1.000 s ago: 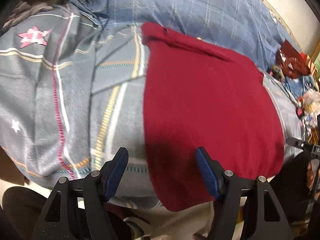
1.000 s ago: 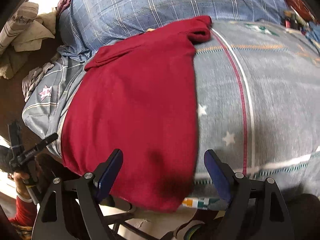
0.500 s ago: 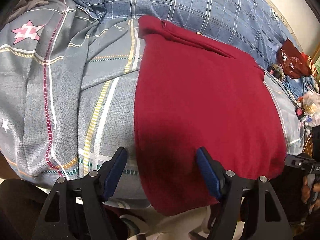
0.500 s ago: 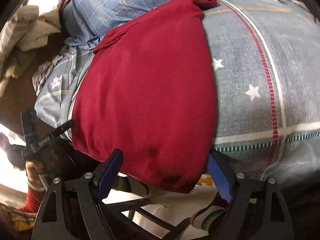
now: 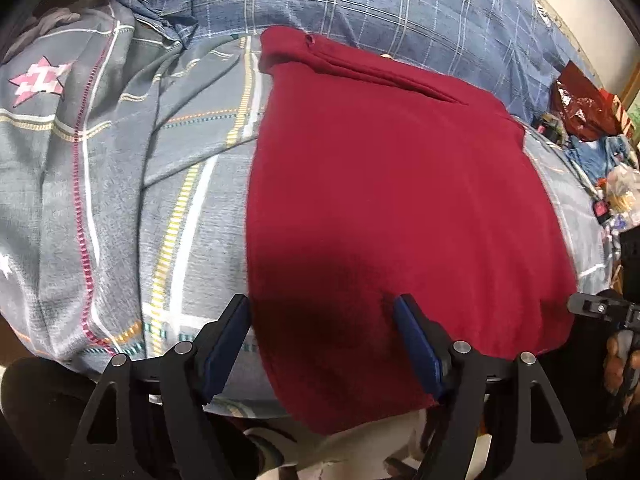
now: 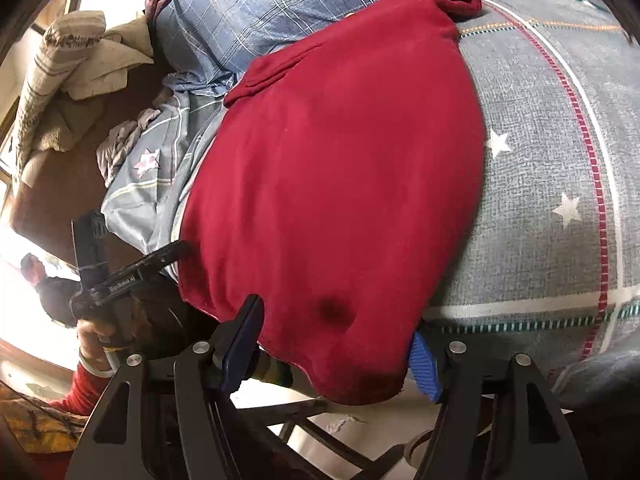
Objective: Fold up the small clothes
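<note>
1. At the bottom of the left wrist view, the left gripper (image 5: 322,344) stood released with its blue-padded jaws wide apart; the near-left corner of the dark red knit garment (image 5: 380,208) lay between them, and the pads were not pressing on it.
2. At the bottom of the right wrist view, the right gripper (image 6: 336,348) was closing its jaws around the near-right corner of the same dark red knit garment (image 6: 340,168). The cloth hung between the pads, the right pad was partly hidden behind the hem, and no firm pinch showed.
3. The garment lay spread flat in the middle of both frames on the grey bedcover with coloured stripes and white stars (image 6: 560,152), its near hem drooping over the bed edge towards the cameras.
4. At the lower left of the right wrist view, the other black gripper appeared beside the garment's edge, held by a hand (image 6: 96,332) above a red sleeve (image 6: 80,388).
5. Beyond the garment's far end, a folded strip of its cloth ran across the frame, touching the blue checked quilt (image 5: 380,4) at the top.
6. In the upper left of the right wrist view, a heap of beige cloth (image 6: 68,80) sat well apart from the garment.
</note>
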{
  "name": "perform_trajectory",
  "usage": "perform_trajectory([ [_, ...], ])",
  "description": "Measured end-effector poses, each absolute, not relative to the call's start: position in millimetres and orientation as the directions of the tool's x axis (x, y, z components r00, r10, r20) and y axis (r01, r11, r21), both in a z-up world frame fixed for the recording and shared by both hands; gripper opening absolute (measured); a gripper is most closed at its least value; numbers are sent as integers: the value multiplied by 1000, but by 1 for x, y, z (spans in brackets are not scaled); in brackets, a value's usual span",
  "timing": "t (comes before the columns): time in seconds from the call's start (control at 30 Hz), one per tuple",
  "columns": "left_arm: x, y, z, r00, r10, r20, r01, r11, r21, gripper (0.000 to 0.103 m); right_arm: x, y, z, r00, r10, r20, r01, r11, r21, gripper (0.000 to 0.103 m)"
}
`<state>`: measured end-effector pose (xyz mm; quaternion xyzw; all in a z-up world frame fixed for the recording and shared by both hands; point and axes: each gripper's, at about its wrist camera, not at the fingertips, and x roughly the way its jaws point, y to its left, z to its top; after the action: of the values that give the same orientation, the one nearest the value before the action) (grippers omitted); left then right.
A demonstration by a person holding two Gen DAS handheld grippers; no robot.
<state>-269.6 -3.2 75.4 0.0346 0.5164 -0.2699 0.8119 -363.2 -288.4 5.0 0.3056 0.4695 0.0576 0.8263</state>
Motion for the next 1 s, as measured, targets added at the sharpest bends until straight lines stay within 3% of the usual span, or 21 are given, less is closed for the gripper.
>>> perform_trajectory([
  [0.37, -266, -3, 71, 328, -435, -838, 465, 847, -257, 72, -360, -292, 3, 567, 400, -720, 200, 781, 592, 72],
  [0.4, -265, -2, 71, 336, -432, -837, 461, 850, -254, 60, -360, -290, 4, 568, 395, -722, 189, 791, 582, 67],
  [0.43, -264, -2, 71, 354, -416, -838, 454, 859, -235, 35, -358, -287, 5, 570, 383, -727, 175, 808, 563, 63],
  [0.5, -261, -2, 71, 350, -406, -844, 449, 864, -230, 17, -355, -285, 5, 577, 378, -724, 169, 812, 559, 34],
  [0.53, -261, -3, 73, 336, -414, -846, 449, 860, -243, 10, -354, -287, 3, 578, 385, -720, 172, 805, 568, 29],
  [0.6, -259, -3, 79, 322, -427, -845, 450, 854, -260, 10, -349, -289, 0, 577, 385, -720, 195, 792, 579, 20],
  [1.0, -274, 9, 126, 346, -504, -791, 515, 807, -289, 9, -361, -278, 54, 659, 436, -613, 67, 778, 625, 15],
])
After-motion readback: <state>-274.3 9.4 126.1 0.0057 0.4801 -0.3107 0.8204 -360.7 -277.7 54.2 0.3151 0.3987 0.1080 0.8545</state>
